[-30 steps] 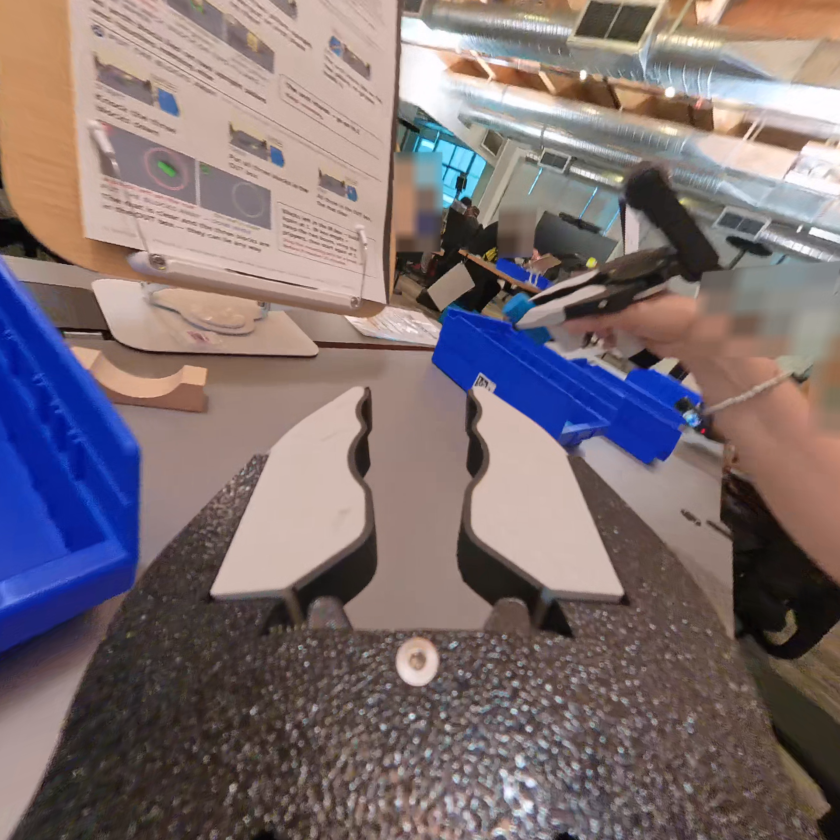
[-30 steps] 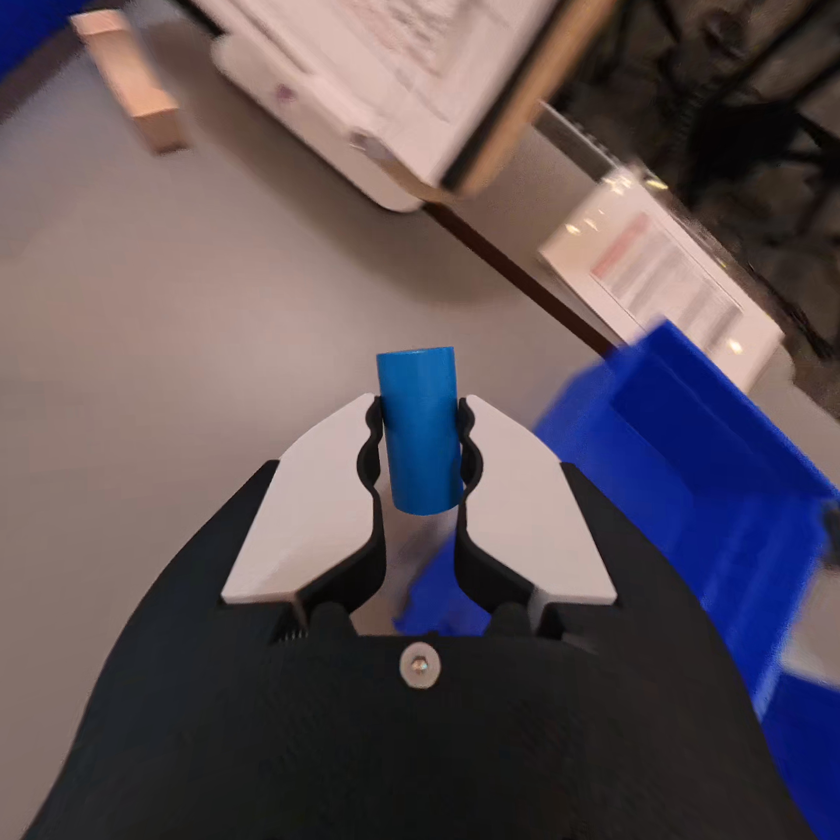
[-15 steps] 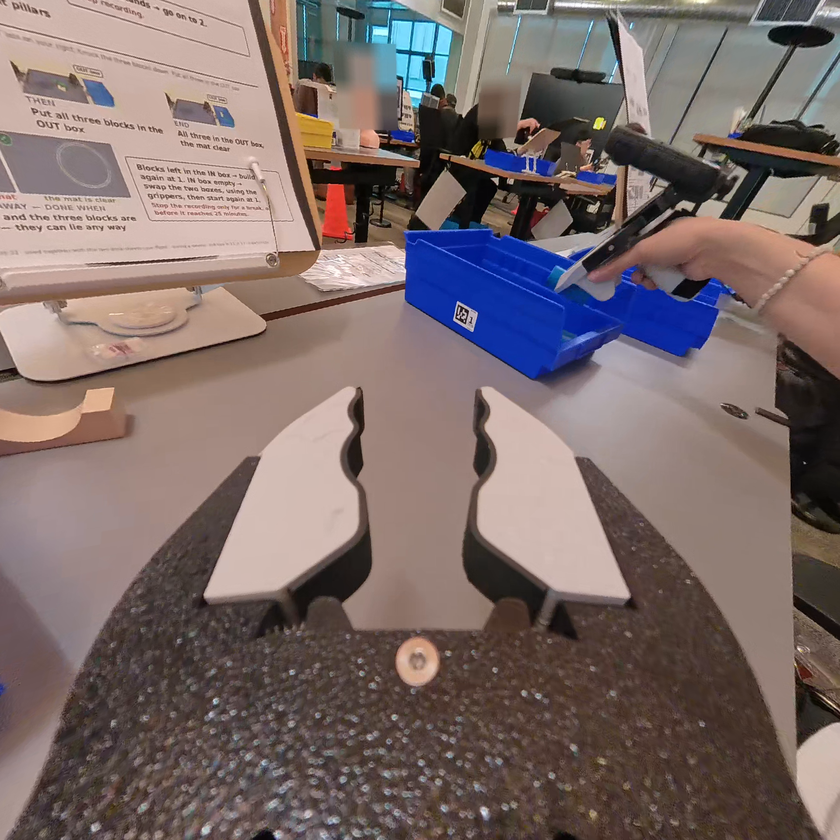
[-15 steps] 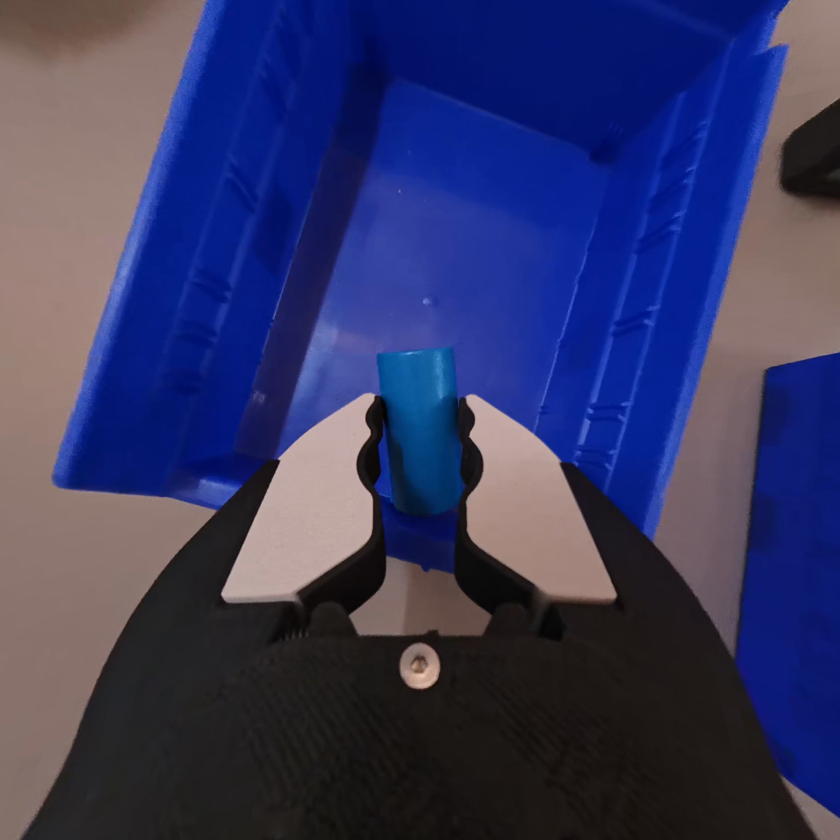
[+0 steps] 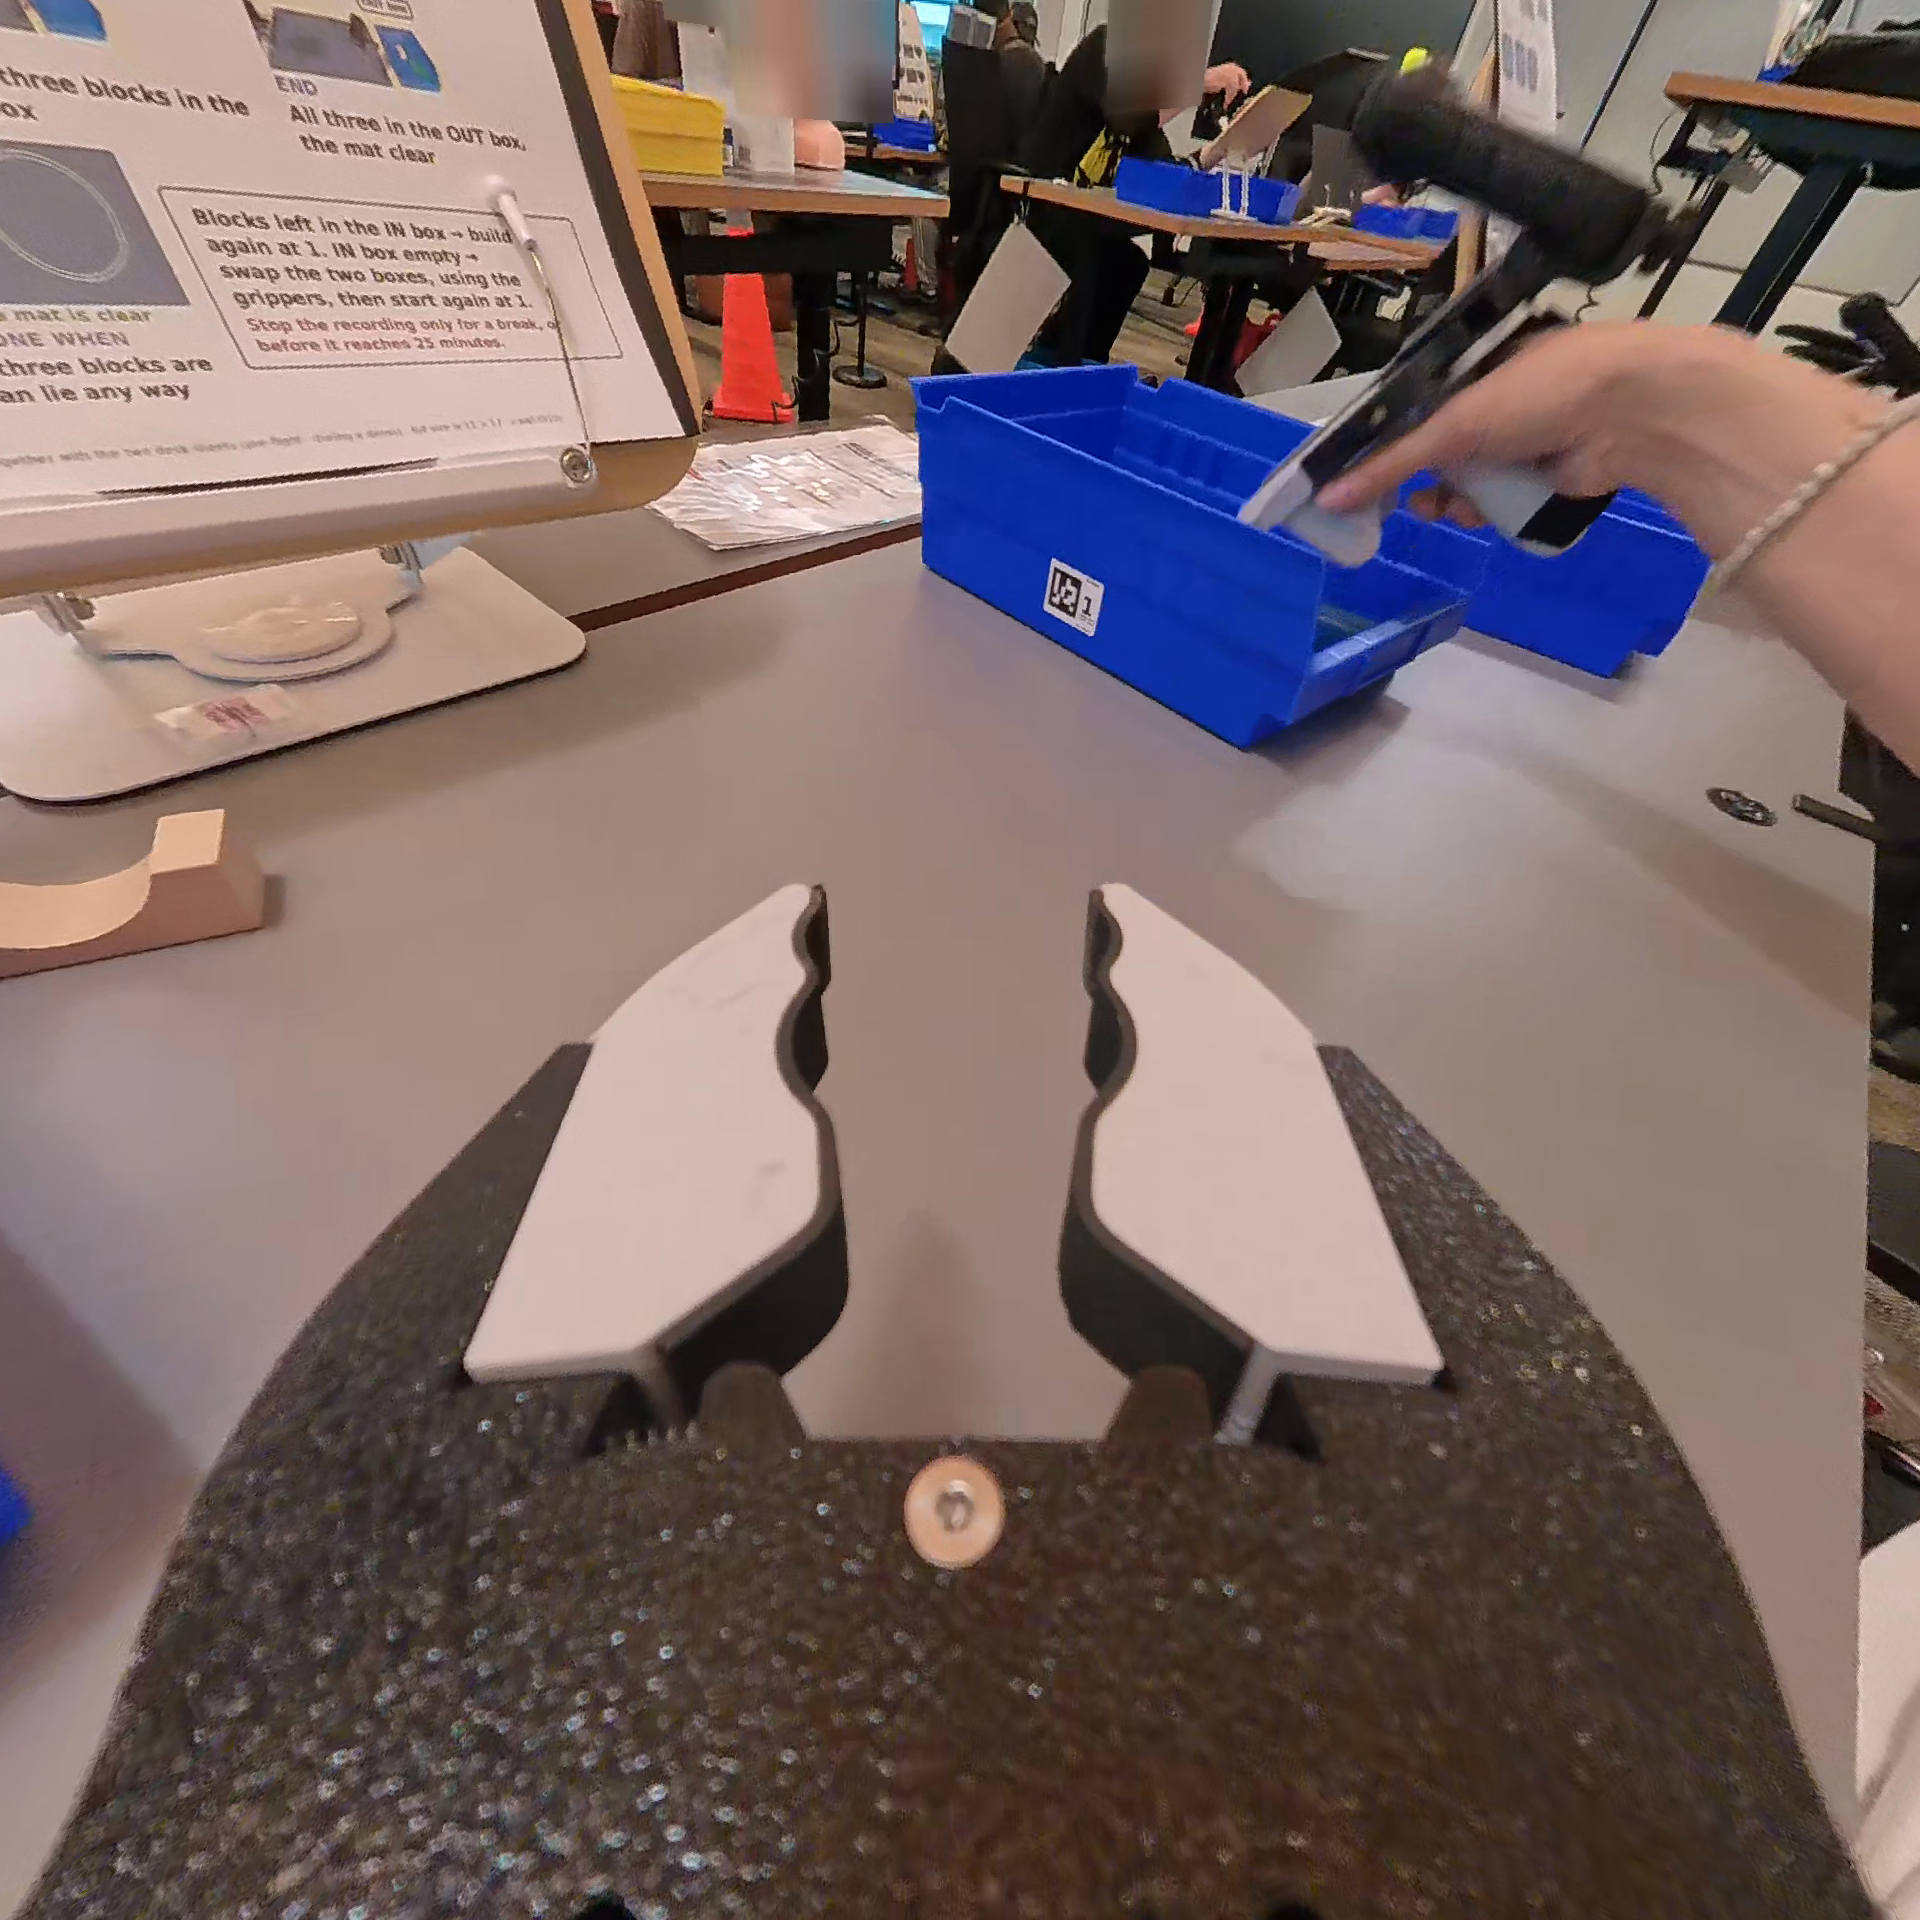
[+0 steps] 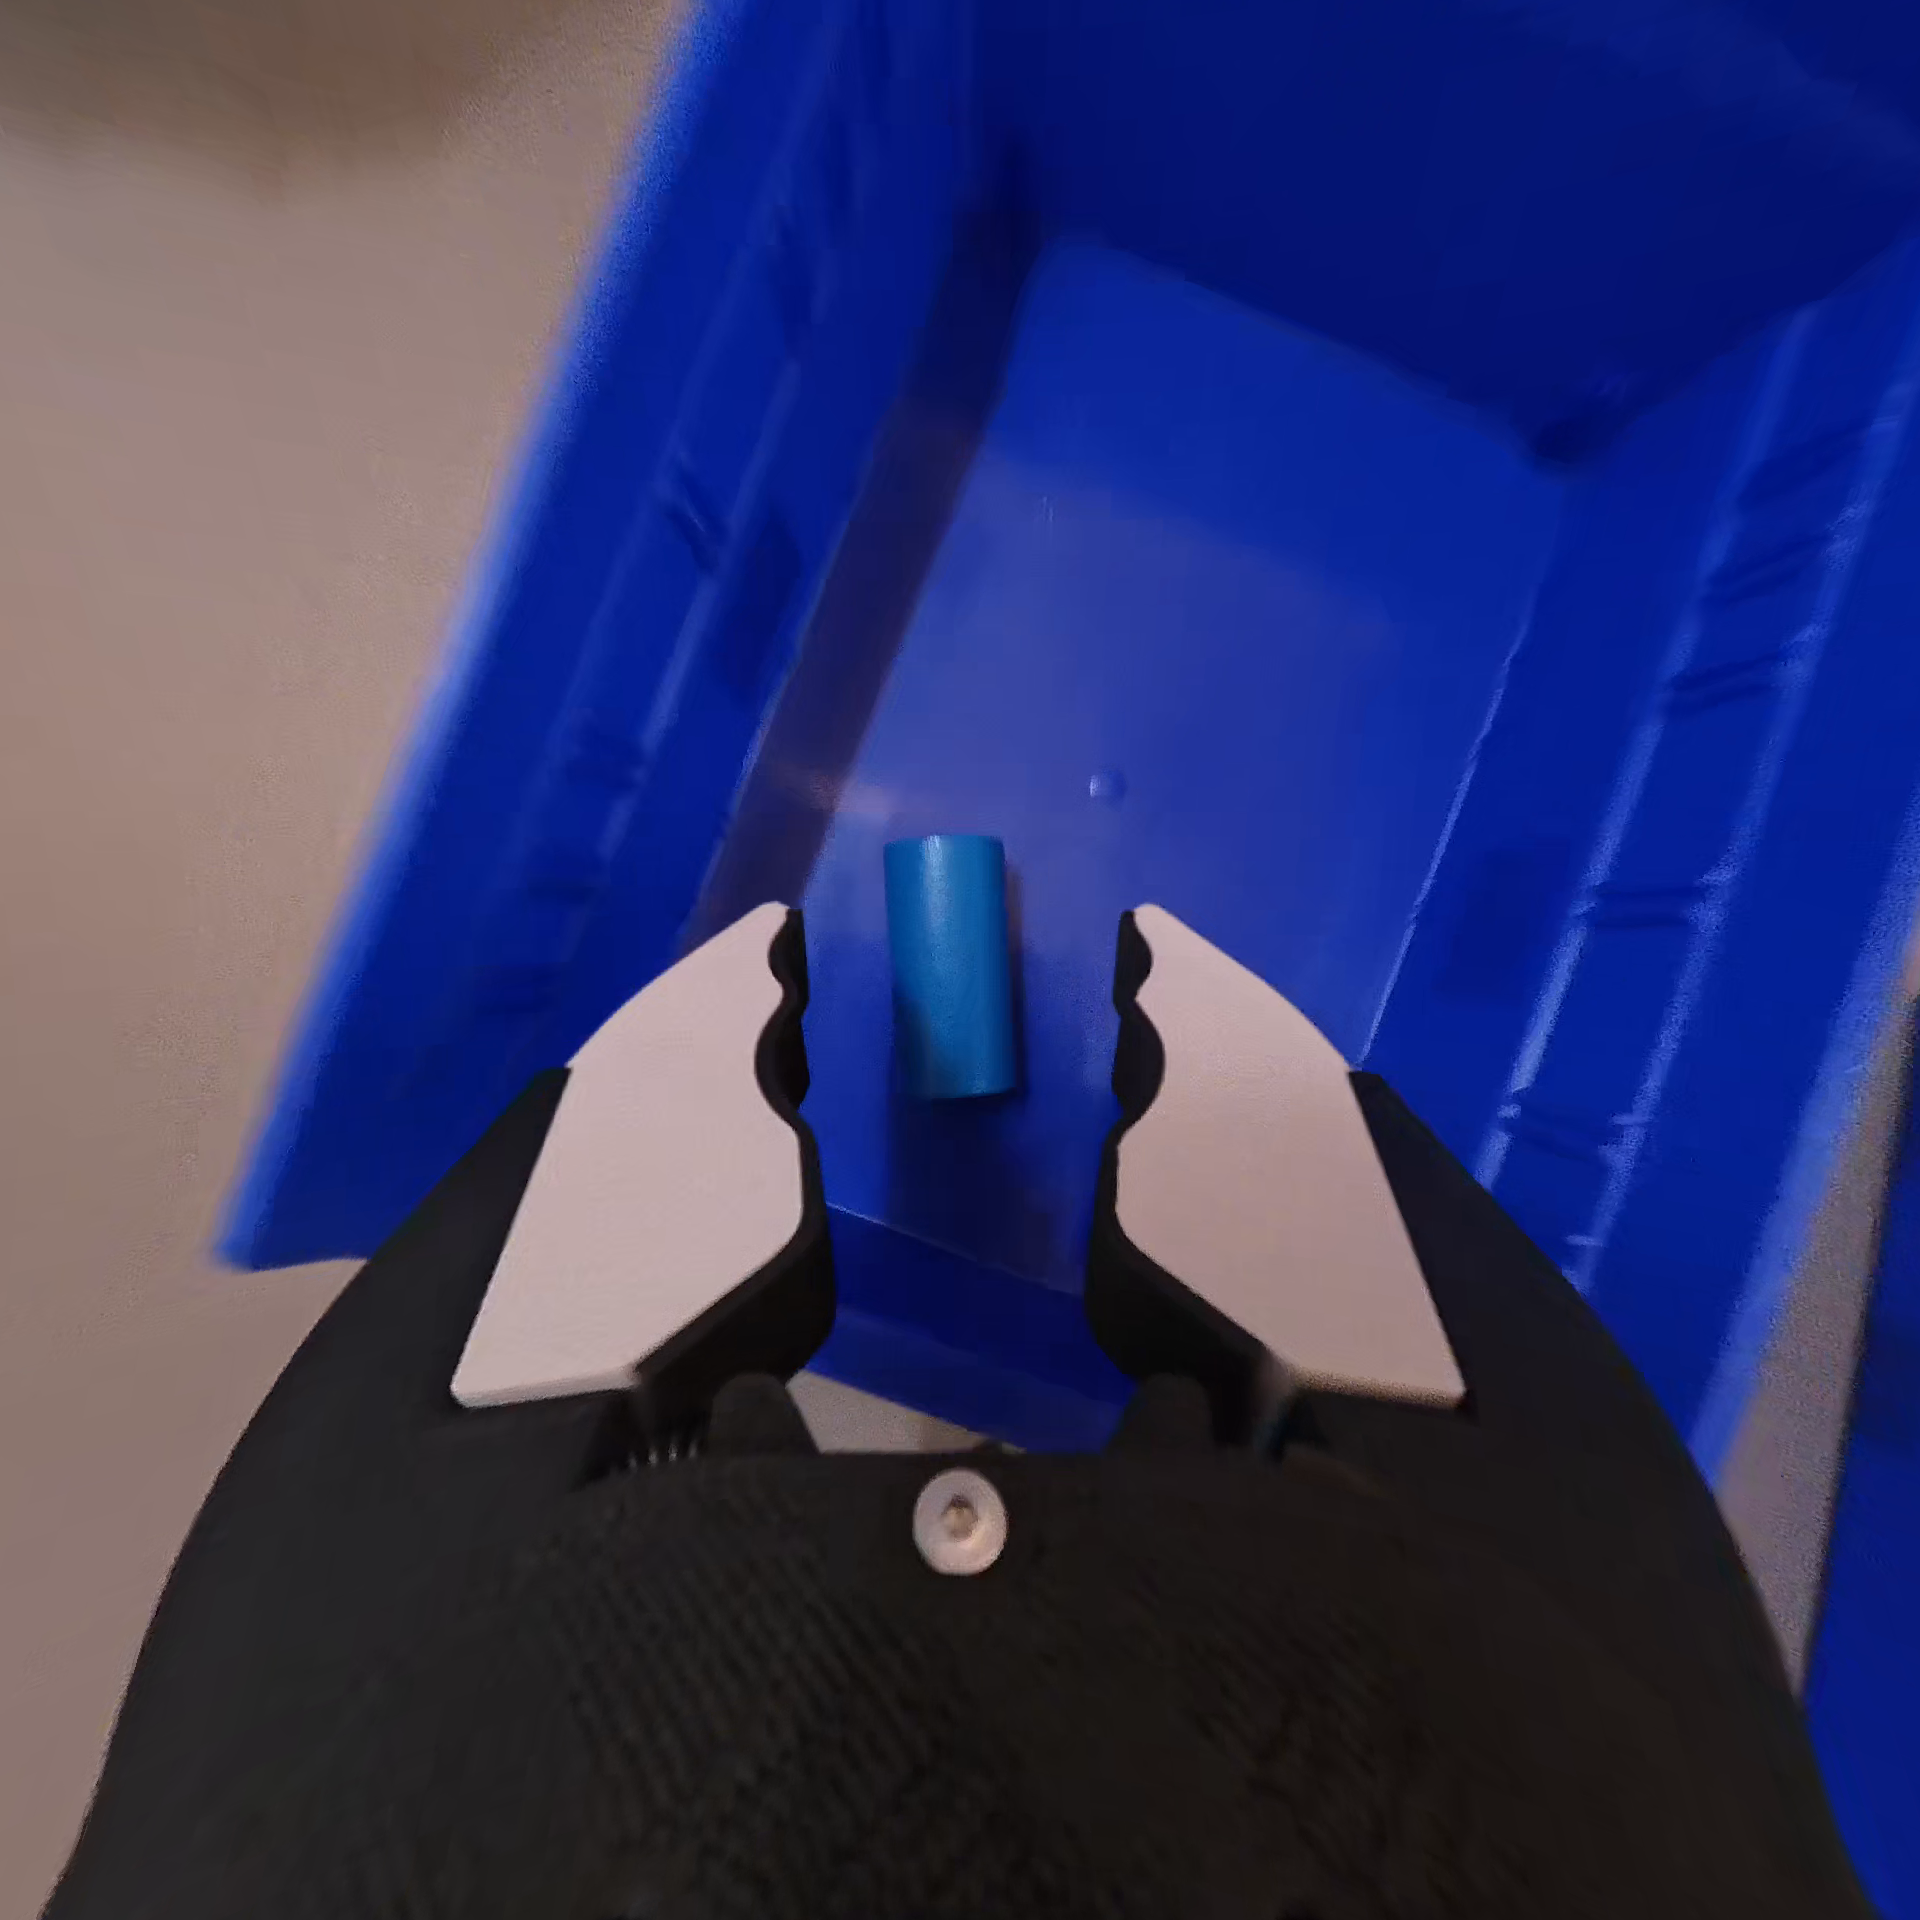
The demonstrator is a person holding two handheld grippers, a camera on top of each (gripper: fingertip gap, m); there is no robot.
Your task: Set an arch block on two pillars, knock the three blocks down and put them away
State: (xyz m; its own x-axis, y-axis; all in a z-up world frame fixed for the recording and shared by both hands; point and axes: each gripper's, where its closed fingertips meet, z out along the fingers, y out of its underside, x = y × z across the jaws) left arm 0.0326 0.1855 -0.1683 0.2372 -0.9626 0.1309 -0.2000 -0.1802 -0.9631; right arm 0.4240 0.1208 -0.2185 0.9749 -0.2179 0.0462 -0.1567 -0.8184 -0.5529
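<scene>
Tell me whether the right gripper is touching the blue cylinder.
Apart. The right wrist view shows the right gripper open, with bin floor visible on both sides between the jaws and the blue cylinder.

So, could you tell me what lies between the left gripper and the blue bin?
Only bare grey tabletop, as the left wrist view shows. The open left gripper points across it toward the blue bin; the wooden arch block lies off to the side.

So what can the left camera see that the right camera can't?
Only the left view shows the open left tool over the grey table, the paper stand, a wooden block, a hand and the room behind. Only the right view shows the blue cylinder lying on the bin floor between the open right tool. Both show the blue bin.
</scene>
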